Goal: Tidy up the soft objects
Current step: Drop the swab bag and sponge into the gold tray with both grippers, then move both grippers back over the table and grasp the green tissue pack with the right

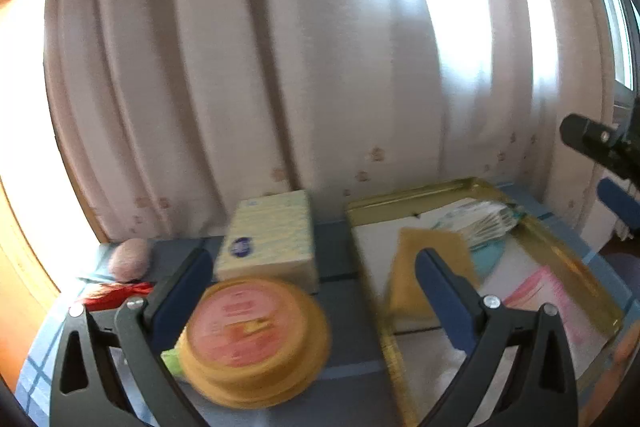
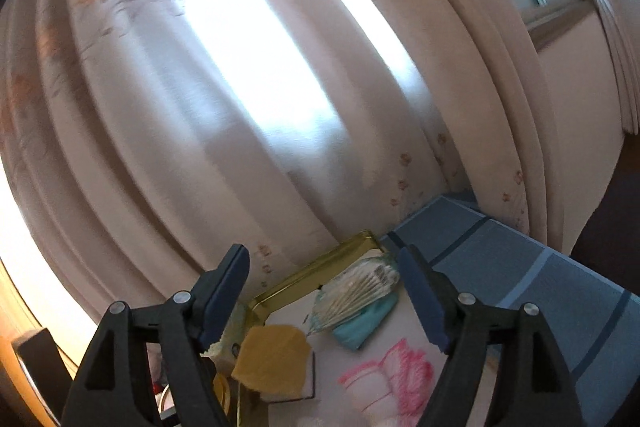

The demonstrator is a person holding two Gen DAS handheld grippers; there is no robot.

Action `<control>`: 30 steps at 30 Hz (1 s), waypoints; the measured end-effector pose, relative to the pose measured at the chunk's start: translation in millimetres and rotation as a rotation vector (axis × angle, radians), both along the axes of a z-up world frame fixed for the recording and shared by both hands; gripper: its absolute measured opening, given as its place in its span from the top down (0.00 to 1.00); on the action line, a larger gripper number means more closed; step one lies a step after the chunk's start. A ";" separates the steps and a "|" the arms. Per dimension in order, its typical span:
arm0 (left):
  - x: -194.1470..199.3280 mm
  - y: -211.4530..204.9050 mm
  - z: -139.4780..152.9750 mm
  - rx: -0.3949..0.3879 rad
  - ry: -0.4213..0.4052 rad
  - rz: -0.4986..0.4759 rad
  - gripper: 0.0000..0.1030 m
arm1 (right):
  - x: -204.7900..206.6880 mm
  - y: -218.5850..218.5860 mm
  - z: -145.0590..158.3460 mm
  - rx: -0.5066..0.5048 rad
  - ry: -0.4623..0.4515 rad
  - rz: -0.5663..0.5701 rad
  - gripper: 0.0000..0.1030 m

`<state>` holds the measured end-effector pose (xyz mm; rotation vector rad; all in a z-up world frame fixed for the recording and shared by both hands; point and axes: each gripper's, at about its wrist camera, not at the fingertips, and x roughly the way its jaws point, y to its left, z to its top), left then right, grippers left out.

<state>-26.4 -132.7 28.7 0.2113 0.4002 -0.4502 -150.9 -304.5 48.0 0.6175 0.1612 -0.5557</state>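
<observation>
Nearest the left gripper [image 1: 312, 283], whose jaws stand wide apart and empty, sits one round yellow tub [image 1: 256, 339] with a pink lid, between the fingers but apparently untouched. Behind it lies one pale tissue pack [image 1: 270, 239]; left of that, one pink puff [image 1: 130, 259] above something red [image 1: 116, 293]. The right gripper [image 2: 324, 291], likewise spread and empty, hovers over the gold tray [image 1: 560, 251], which holds one yellow cloth [image 2: 274, 357], one packet of cotton swabs [image 2: 356, 297] and one teal item [image 2: 366, 325]. Risk: both views are blurred, so a hurried closing could nudge the tub off line or pinch the tray rim instead.

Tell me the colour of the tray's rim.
Gold: the tray has a shiny golden rim, clearest in the left wrist view.
</observation>
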 end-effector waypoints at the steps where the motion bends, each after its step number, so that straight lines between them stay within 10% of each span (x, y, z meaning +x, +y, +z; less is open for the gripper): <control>1: 0.5 5.4 -0.8 -0.001 -0.008 0.008 0.00 | 0.0 7.5 -0.6 -0.018 -0.004 0.000 0.20; 30: 74.0 201.8 -25.4 -0.063 -0.012 0.380 0.00 | 51.6 166.3 -22.5 -0.188 0.030 0.201 0.15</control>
